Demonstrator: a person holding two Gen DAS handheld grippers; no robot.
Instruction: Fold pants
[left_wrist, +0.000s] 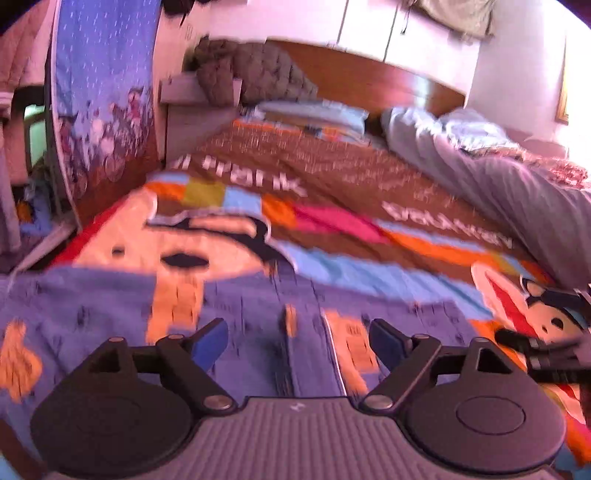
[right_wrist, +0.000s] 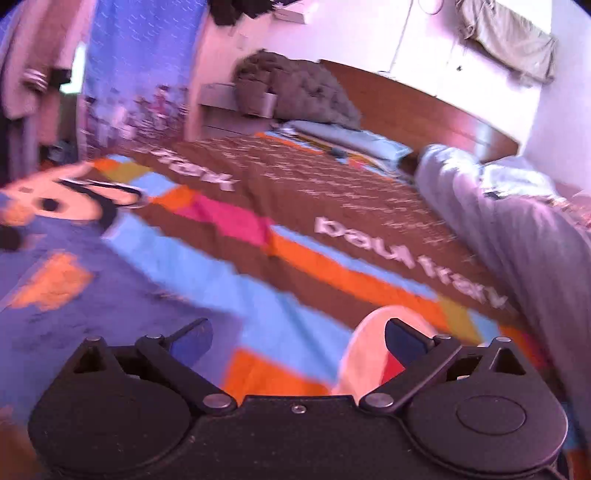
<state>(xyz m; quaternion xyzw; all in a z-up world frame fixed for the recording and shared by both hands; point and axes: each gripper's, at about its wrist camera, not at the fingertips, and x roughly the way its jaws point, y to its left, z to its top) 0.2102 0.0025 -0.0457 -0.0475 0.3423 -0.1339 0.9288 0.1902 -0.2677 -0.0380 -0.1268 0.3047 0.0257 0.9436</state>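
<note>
Blue-violet pants (left_wrist: 110, 306) with orange patches lie spread flat on the near part of the bed, blurred in both views. My left gripper (left_wrist: 297, 332) hangs just over them, open, with nothing between its blue pads (left_wrist: 210, 343). In the right wrist view the pants (right_wrist: 74, 314) fill the lower left. My right gripper (right_wrist: 298, 328) stands open over the colourful bedspread (right_wrist: 258, 295), to the right of the pants, and holds nothing. Part of the right gripper (left_wrist: 546, 354) shows at the right edge of the left wrist view.
The cartoon bedspread (left_wrist: 332, 206) covers the bed. A bunched grey quilt (left_wrist: 517, 192) runs along the right side. Pillows (left_wrist: 314, 110) and a wooden headboard (left_wrist: 369, 77) stand at the far end. A blue patterned cloth (left_wrist: 103, 92) hangs past the bed's left edge.
</note>
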